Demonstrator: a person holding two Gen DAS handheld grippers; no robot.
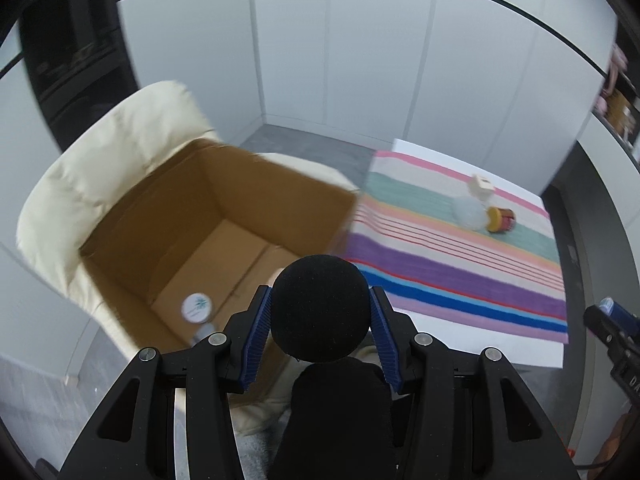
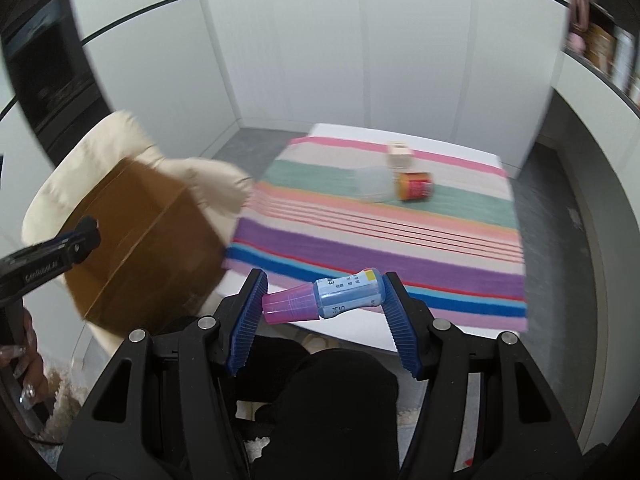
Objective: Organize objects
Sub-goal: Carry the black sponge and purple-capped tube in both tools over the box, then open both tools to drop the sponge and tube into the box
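- Bottom centre of the left wrist view: left gripper (image 1: 320, 312) clamped on a black foam ball (image 1: 320, 306), both blue ribbed pads pressed to its sides
- Just behind and left of the ball, mid-left of the frame: open cardboard box (image 1: 208, 216), seated on a cream cushioned chair (image 1: 100, 160)
- Low on the box floor, left of the gripper: a clear bottle with a round white cap (image 1: 196, 308), lying down
- Bottom centre of the right wrist view: right gripper (image 2: 324, 298) about half spread, closed on a blue bottle with a pink cap (image 2: 340, 294) held crosswise, cap against the left pad, base against the right pad
- Just beyond the fingers, centre right in both views: striped cloth (image 2: 400, 240) spread over a white table (image 2: 360, 332)
- Far on the cloth, upper right: clear plastic container (image 2: 370, 186) on its side, touching a yellow-lidded red jar (image 2: 414, 186), also on its side
- Right behind those 2: small beige box (image 2: 398, 154)
- Far edge of both frames: white panelled wall (image 2: 320, 60)
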